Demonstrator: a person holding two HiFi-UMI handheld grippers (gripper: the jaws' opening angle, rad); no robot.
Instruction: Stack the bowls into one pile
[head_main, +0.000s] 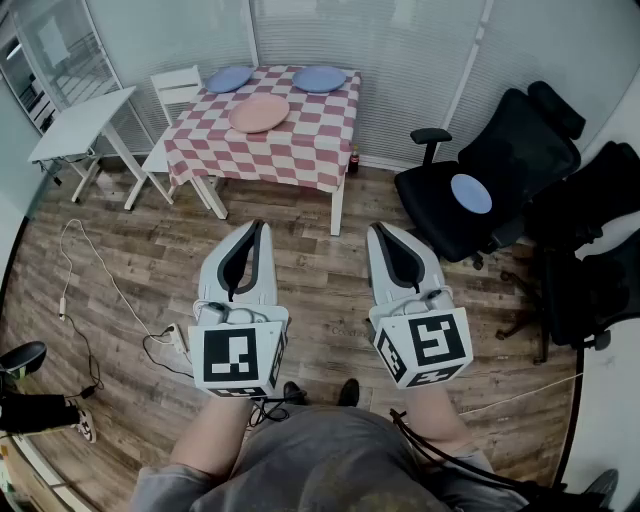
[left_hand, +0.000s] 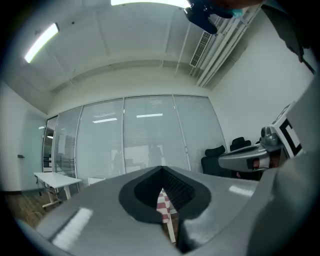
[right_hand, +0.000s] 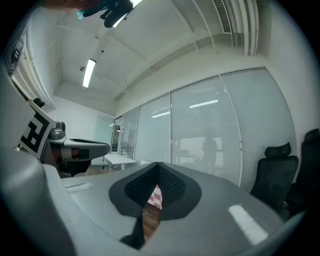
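A table with a red-and-white checked cloth (head_main: 300, 140) stands far ahead. On it lie a pink bowl (head_main: 259, 113) near the middle and two blue bowls at the back, one left (head_main: 229, 79), one right (head_main: 319, 78). Another blue bowl (head_main: 471, 194) rests on the seat of a black office chair (head_main: 455, 215) at the right. My left gripper (head_main: 258, 226) and right gripper (head_main: 378, 228) are held side by side over the wooden floor, well short of the table. Both are shut with nothing in them. Each gripper view shows a sliver of the checked cloth (left_hand: 163, 205) (right_hand: 156, 196) past the closed tips.
A white folding table (head_main: 80, 125) and a white chair (head_main: 176, 85) stand left of the checked table. More black office chairs (head_main: 590, 260) crowd the right wall. A cable (head_main: 110, 290) trails over the floor at the left. A small bottle (head_main: 352, 160) stands by the table leg.
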